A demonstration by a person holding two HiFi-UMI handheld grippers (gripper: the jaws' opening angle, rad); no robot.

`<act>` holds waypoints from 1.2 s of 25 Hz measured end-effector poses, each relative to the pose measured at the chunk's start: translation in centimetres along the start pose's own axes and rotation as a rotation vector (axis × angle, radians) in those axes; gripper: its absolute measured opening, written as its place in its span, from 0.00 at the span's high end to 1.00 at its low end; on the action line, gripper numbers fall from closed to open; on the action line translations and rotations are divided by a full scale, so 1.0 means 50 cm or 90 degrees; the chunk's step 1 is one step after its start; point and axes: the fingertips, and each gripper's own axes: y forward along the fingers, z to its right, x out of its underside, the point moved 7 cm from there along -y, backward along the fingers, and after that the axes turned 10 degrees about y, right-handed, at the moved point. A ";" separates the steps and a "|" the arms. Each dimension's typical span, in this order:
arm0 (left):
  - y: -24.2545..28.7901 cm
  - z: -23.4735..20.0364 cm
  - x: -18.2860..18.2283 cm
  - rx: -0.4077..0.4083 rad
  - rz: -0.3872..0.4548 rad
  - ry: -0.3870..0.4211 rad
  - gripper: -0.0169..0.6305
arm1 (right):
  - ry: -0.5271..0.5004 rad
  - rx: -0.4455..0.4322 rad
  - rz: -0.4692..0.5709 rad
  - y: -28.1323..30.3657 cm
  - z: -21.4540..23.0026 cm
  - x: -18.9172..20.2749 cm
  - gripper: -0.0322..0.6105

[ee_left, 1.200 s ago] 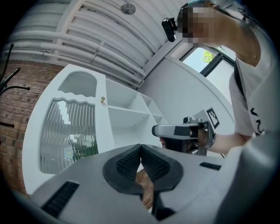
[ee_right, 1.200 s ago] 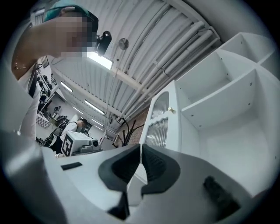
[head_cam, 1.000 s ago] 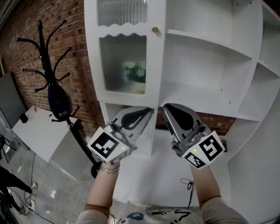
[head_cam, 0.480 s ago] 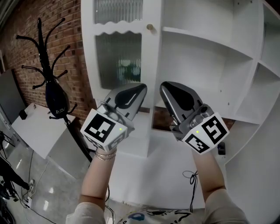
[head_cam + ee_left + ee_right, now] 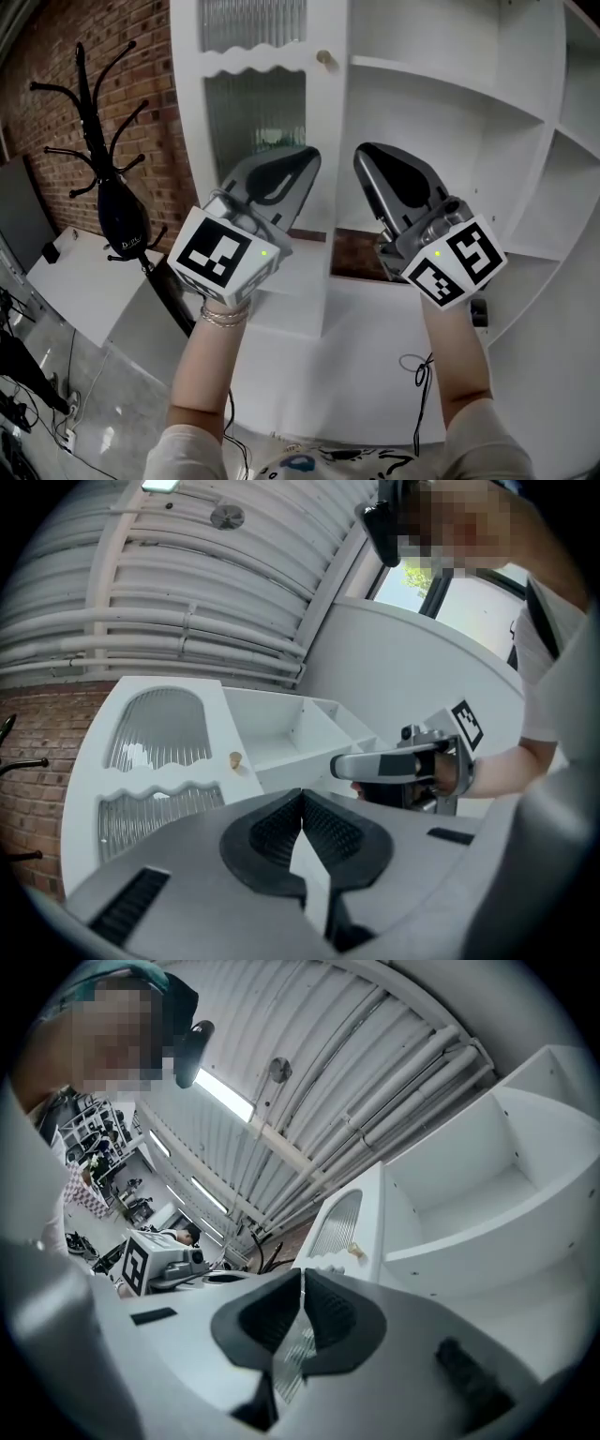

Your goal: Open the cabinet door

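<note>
Left gripper (image 5: 302,157) and right gripper (image 5: 368,156), jaws together, face seemingly closed cabinet door (image 5: 255,122)

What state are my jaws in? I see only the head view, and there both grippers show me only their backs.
Observer: The left gripper is shut, pads together, with nothing between them.
Operator: And the right one?
Observer: The right gripper is shut too, and empty.
Operator: My view cuts off the top of the door. How does its upper glass end?
Observer: On the cabinet door, the upper glass panel ends in a round arch.
</note>
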 end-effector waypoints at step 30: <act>0.184 -0.183 -0.033 -0.026 -0.128 0.189 0.77 | -0.053 0.094 -0.081 0.114 0.112 -0.053 0.90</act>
